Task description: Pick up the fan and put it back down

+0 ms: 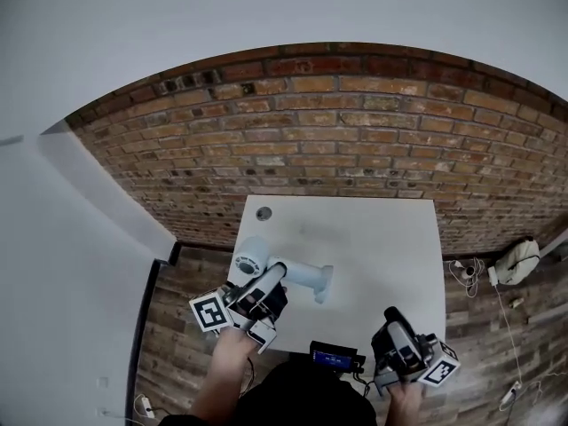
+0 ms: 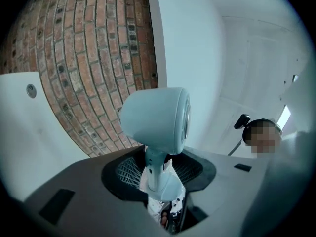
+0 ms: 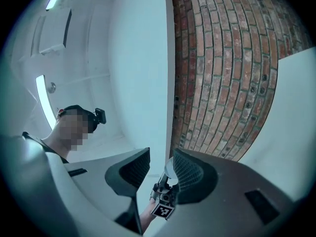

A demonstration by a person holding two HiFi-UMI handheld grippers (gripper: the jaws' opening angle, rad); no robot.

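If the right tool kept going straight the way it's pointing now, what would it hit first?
Probably the left tool, shut on the fan: it shows in the gap between the right tool's open jaws. It sits low there, so the right tool might pass above it toward the brick wall.

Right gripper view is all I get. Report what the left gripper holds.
Observer: The left gripper is closed on a white fan, by the stem under its round head.
Operator: Say where the fan is.
Observer: Head view: over the near left part of the white table, lying sideways, foot toward the middle.
Operator: Check the rest of the table.
Observer: A small round hole sits near its far left corner.
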